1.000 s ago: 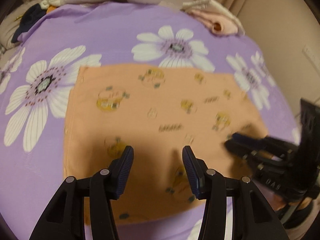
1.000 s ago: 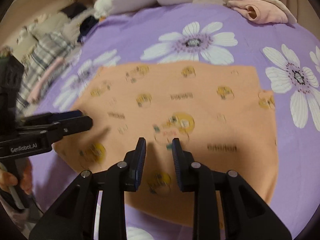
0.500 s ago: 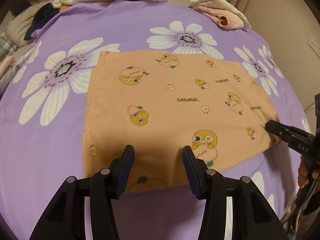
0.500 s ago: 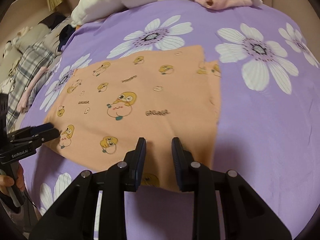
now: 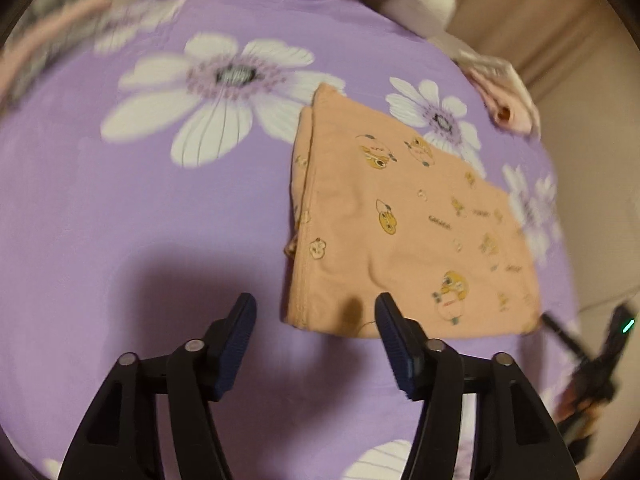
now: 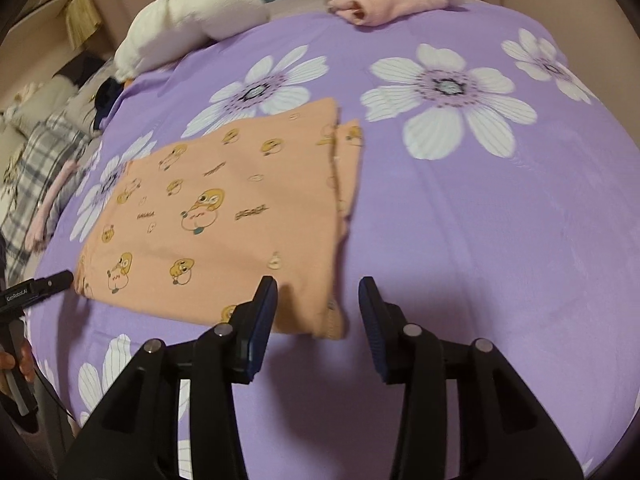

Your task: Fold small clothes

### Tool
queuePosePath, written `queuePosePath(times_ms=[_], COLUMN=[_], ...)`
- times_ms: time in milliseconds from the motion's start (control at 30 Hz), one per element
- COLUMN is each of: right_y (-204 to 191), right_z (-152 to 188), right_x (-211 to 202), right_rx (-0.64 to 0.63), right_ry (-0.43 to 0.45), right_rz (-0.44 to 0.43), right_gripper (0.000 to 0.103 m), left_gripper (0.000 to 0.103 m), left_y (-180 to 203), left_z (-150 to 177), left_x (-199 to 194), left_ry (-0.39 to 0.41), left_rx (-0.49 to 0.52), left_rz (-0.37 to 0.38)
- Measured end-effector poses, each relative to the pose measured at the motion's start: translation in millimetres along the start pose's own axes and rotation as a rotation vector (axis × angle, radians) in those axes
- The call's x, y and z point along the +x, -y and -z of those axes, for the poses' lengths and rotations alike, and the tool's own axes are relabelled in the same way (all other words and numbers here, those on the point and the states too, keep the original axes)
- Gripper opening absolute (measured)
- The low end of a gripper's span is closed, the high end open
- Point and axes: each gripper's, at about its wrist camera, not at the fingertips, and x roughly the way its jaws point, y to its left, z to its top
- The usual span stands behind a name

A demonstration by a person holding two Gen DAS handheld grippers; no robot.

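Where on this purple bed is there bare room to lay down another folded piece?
The widest bare stretch of the flowered sheet lies beside the orange cloth, on its doubled-edge side, reaching toward the pink bundle. A narrower strip runs between the cloth and the white pillow. The far side is crowded: plaid laundry and dark clothes pile at the bed's edge.

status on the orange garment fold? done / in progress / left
Done: the orange garment lies flat on the purple sheet, layers doubled at one edge. In hand: nothing; left gripper and right gripper are opening, each over a near corner, pads not pressing. Left: probably another fold.
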Motion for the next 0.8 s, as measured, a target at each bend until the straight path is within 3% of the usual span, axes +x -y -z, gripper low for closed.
queuePosePath(times_ms=[100,267,567,800], right_y=[4.2,-1.1,-18.2,-30.4], right_z=[0.3,1.5,0.3,-6.4], right_x=[-9.4,-20.7,-23.1,-23.7], right_rx=[0.017,0.011,-0.010,-0.035], right_ry=[0.019,0.047,0.071,0.089], right_rz=[-0.004,-0.023,-0.097,-0.144], right_gripper=[0.045,0.046,0.047,0.048], left_gripper=[0.062,0.062,0.062,0.062], left_y=[-12.8,-20.3,-30.4,-28.1], left_z=[-1.0,-2.5,-12.5,-28.4], left_x=[5.5,12.1,24.6,36.3], left_ry=[-0.030,-0.062,-0.068,-0.054], left_rx=[-0.110,-0.198,-0.274,-0.267], left_rz=[0.106,0.237,0.319,0.333])
